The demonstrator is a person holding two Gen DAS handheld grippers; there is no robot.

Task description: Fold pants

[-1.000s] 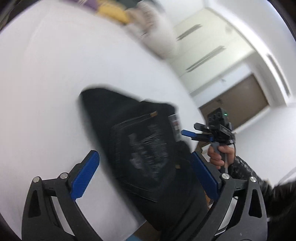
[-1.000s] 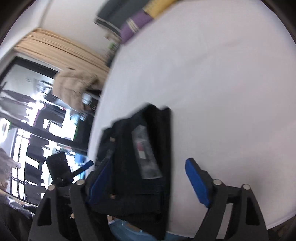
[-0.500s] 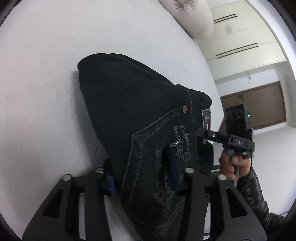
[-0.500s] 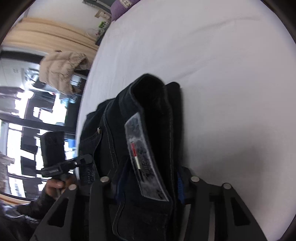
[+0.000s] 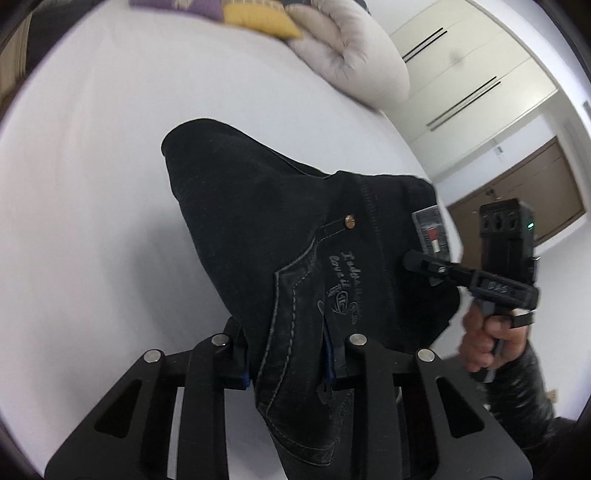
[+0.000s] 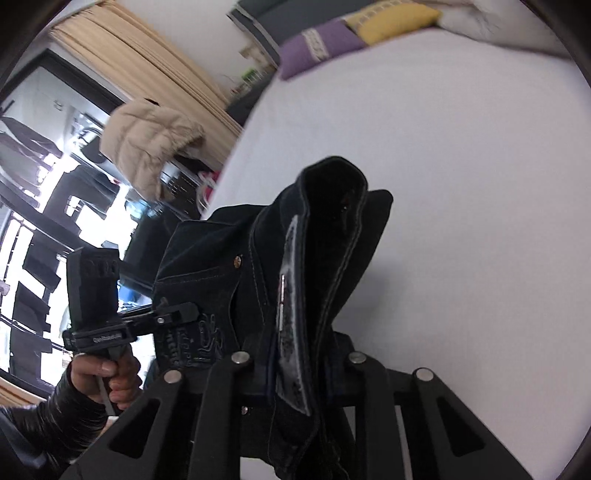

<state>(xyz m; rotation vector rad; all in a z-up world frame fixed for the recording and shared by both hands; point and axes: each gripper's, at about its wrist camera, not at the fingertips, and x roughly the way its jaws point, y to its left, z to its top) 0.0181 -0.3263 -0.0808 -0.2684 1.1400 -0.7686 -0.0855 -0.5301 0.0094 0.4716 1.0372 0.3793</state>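
Observation:
Folded black jeans (image 5: 280,229) with a stitched back pocket and a grey waist label hang lifted above the white bed (image 5: 92,184). My left gripper (image 5: 288,362) is shut on the pocket side of the bundle. My right gripper (image 6: 299,373) is shut on the waistband side by the grey label (image 6: 291,295). In the left wrist view the right gripper (image 5: 421,262) pinches the jeans near the label. In the right wrist view the left gripper (image 6: 184,314) grips the pocket side of the jeans (image 6: 332,236).
Purple and yellow cushions (image 5: 221,11) and a beige pillow (image 5: 354,55) lie at the bed's far end. White wardrobe doors (image 5: 480,81) stand behind. A tan jacket (image 6: 147,144) hangs left of the bed (image 6: 461,184), before shelves and a curtain.
One second ago both grippers were open over the jeans on the bed. They closed on the bundle and have now lifted it off the sheet.

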